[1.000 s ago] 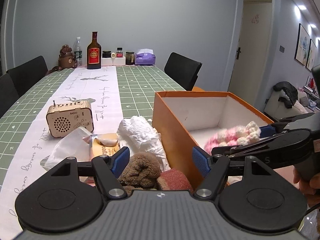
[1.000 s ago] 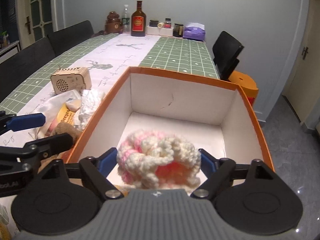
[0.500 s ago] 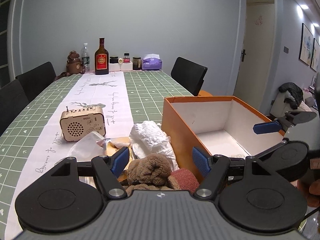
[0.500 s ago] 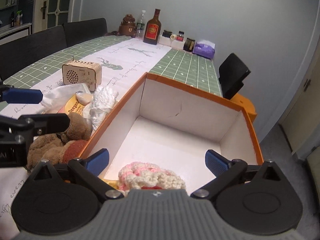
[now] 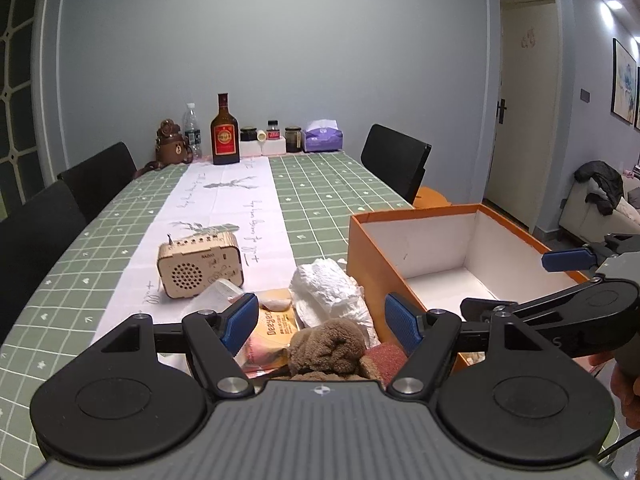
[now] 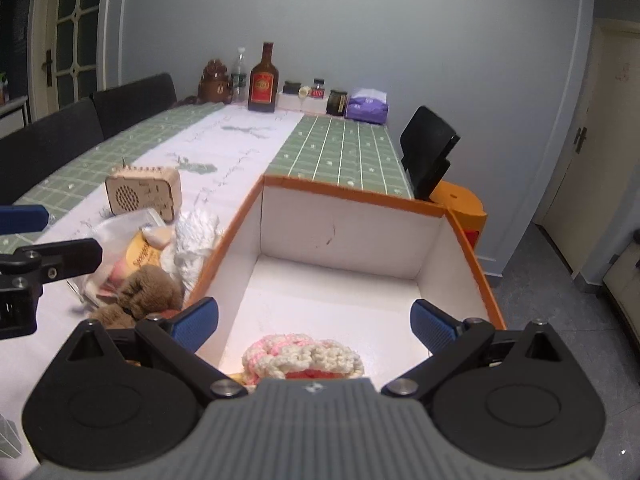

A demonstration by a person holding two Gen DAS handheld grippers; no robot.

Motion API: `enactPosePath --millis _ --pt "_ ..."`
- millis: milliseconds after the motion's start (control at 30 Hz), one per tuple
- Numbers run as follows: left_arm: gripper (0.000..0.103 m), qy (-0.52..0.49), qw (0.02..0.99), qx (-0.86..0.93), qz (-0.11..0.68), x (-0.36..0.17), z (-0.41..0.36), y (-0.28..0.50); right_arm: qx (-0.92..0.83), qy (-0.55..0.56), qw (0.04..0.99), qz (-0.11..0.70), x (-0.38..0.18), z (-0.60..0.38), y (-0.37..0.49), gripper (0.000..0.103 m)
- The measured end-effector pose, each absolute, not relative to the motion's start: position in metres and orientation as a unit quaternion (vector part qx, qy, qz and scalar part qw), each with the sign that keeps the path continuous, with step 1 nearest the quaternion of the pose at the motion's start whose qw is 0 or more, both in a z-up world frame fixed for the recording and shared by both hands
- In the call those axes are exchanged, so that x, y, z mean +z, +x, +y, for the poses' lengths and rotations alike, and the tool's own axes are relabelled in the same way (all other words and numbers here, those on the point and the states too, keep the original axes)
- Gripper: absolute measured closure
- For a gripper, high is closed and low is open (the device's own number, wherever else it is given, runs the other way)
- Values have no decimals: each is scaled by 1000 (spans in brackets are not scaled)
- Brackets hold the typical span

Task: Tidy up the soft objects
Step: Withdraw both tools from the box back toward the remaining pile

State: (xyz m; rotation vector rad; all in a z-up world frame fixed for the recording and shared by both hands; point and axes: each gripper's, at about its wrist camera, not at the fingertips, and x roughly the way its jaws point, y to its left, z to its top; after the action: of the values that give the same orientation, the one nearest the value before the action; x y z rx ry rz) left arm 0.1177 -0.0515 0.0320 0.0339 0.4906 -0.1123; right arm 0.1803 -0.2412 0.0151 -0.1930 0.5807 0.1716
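Hovering my right gripper (image 6: 314, 326), jaws just opened wide over one crocheted piece (image 6: 302, 360) inside the orange box (image 6: 352, 194); left gripper (image 5: 320, 322) gapes empty above one brown plush (image 5: 326, 346)

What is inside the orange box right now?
The orange box holds one pink-and-white crocheted piece lying on its white floor near the front. The right hand-held gripper's body hides the floor's nearest strip; the rest looks bare.

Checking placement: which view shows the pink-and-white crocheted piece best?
Right wrist view: the crocheted piece lies on the floor of the orange box, in plain sight below the open right hand-held gripper. In the left wrist view the box wall and gripper hide nearly all of it.
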Motion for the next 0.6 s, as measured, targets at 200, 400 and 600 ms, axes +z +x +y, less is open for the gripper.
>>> enactPosePath --millis 200,400,600 --pt "18 24 977 -38 209 53 -45 99 103 -73 964 236 44 -232 142 3" --pt "17 22 980 -21 197 63 -35 86 135 -73 968 196 61 -212 106 3" --pt "17 25 982 -2 187 67 -19 69 157 -80 969 172 67 -192 81 3"
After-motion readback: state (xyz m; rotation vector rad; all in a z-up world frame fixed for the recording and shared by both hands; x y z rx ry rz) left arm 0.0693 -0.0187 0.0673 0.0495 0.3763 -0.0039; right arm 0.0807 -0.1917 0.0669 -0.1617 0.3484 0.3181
